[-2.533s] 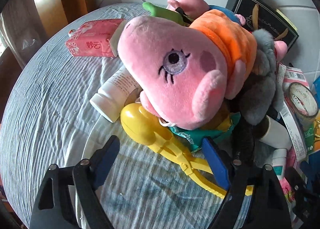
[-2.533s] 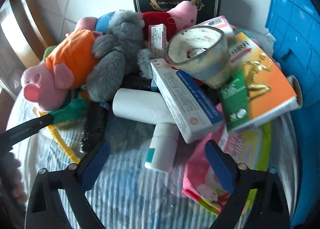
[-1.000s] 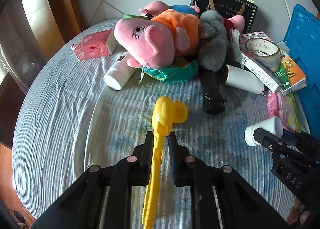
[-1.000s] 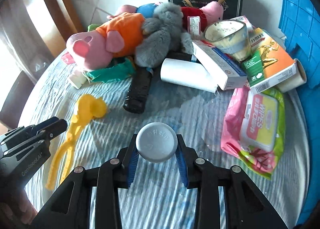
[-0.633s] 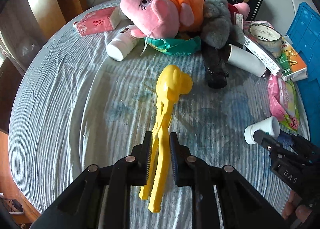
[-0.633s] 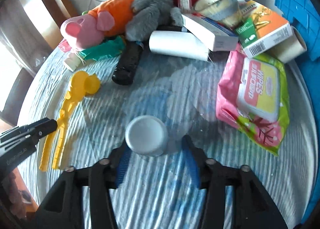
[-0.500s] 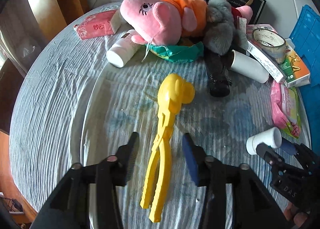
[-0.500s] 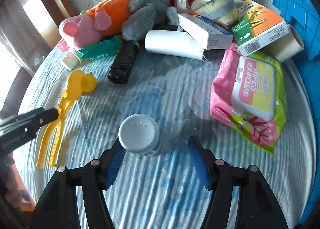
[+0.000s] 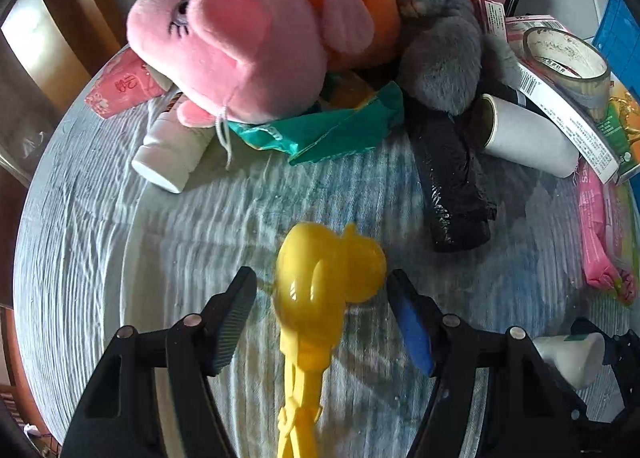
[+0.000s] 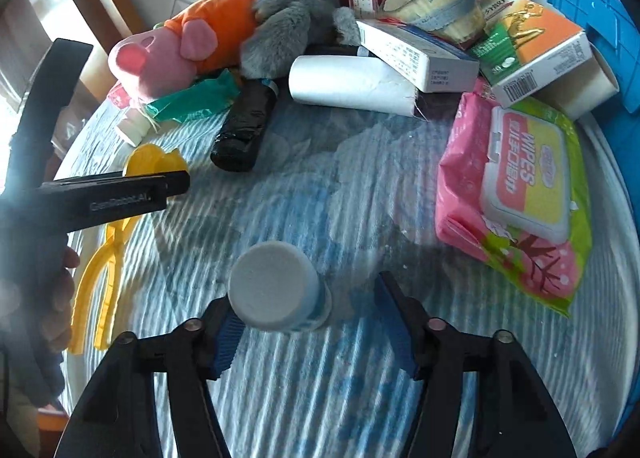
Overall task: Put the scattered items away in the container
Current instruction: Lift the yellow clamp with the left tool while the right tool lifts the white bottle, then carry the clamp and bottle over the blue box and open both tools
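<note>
- My left tool (image 9: 322,314) is released, jaws narrowing: the round head of the yellow clamp toy (image 9: 326,286) lies between the two pads, with a gap on either side, so neither pad touches it.
- The toy's handles (image 10: 96,290) run back beneath my left tool and lie flat on the striped cloth of the counter (image 9: 80,242).
- My right tool (image 10: 308,332) is likewise released and narrowing: the small white bottle (image 10: 276,290) stands upright between its pads, right up against the left pad and clear of the right pad.
- In the left wrist view that same bottle (image 9: 572,354) appears at the far right of my left tool.
- Ahead of my left tool: a black roll (image 9: 452,194) to the right, a green packet (image 9: 324,130) straight ahead, and a white tube (image 9: 172,154) to the left, part under the pink pig plush (image 9: 240,42).
- A grey plush (image 9: 440,58) lies against the pig's right side, with a white paper roll (image 10: 352,84) below it.
- Ahead and to the right of my right tool: a wipes pack (image 10: 516,194) flat on the cloth; beyond it a white box (image 10: 416,52), an orange and green box (image 10: 532,46) and a tape roll (image 10: 436,6), stacked together.
- The blue container (image 10: 592,10) rises at the far right edge, beside the stacked boxes.
- A pink tissue pack (image 9: 120,86) lies at the far left, just behind the pig's head.
</note>
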